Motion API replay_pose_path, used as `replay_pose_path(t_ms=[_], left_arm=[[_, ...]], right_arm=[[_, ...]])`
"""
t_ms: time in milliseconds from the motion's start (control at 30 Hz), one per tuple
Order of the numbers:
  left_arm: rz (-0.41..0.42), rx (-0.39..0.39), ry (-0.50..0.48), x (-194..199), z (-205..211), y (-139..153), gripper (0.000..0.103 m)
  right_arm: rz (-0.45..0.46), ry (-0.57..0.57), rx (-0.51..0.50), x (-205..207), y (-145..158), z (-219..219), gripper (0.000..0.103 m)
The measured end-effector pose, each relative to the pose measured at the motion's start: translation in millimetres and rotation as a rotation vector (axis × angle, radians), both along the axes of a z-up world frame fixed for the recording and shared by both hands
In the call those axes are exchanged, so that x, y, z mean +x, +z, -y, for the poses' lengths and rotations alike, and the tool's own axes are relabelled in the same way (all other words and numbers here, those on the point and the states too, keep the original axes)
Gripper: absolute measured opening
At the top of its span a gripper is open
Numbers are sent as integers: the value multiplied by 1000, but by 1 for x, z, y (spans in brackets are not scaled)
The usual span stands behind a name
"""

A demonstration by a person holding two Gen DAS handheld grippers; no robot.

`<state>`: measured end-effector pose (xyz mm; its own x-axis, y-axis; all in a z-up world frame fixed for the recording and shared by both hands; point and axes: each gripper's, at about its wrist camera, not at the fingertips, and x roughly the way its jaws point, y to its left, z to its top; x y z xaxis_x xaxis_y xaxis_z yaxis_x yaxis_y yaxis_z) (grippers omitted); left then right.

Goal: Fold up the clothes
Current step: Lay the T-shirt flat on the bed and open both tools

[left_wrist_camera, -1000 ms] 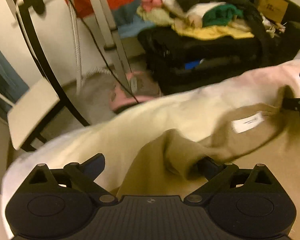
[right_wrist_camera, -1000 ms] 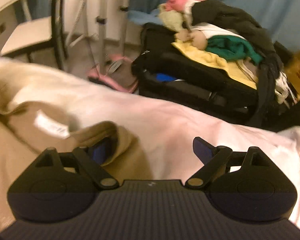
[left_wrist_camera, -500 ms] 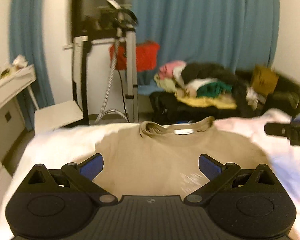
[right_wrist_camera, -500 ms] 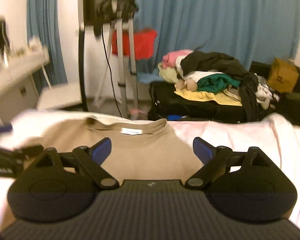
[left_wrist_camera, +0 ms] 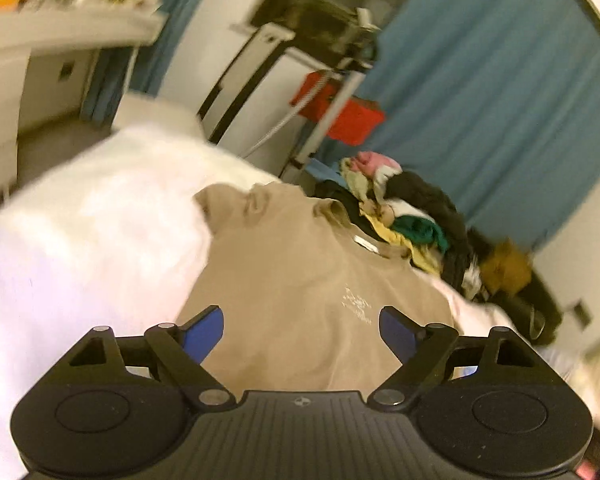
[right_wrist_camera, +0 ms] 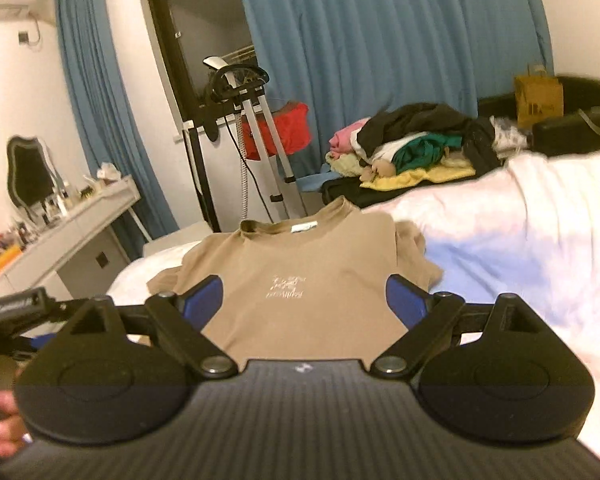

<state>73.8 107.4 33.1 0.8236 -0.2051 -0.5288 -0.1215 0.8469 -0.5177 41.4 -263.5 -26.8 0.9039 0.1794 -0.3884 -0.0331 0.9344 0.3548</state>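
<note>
The tan T-shirt [right_wrist_camera: 300, 268] lay spread face up on the white bed [right_wrist_camera: 520, 240], its collar toward the top of the frame and its small white chest print showing in the right wrist view. By the look of it the laying-out was done and the folding proper had not begun: no sleeve or side was turned over the body yet. The sleeve at the shirt's right edge sat bunched, and the one at lower left was partly rumpled, so some smoothing may be needed before the first fold.

The right gripper [right_wrist_camera: 304, 300] stood wide open with nothing between its fingers; the shirt's body appeared in the gap between them, lower centre of the frame, but the pads were clear of the cloth. The left gripper [left_wrist_camera: 300, 330] also held nothing; its jaws had just been closing a little, though they remained broadly apart, with the shirt [left_wrist_camera: 300, 280] seen beyond and between the fingers, running up toward the centre of a tilted, blurred frame. It also showed at the far left edge of the right wrist view, beside a hand [right_wrist_camera: 0, 420] at lower left.

A heap of other clothes [right_wrist_camera: 412, 144] waited on a dark suitcase behind the bed, upper right, so more garments seemingly remained.
</note>
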Motion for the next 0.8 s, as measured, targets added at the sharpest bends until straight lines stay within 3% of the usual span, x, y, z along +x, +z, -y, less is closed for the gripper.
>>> replay_pose_path(t_ms=[167, 333, 467, 633, 800], left_arm=[[-19, -99, 76, 30, -30, -28, 80], [-44, -233, 122, 80, -54, -65, 77], [-32, -294, 174, 129, -59, -88, 76], [-28, -319, 217, 187, -68, -110, 76], [-14, -300, 244, 233, -77, -119, 67]], right_arm=[[-36, 0, 120, 4, -36, 11, 90], [-64, 2, 149, 25, -64, 9, 90], [-82, 19, 177, 46, -81, 11, 90], [-102, 2, 224, 77, -100, 23, 90], [-139, 2, 247, 102, -119, 24, 90]])
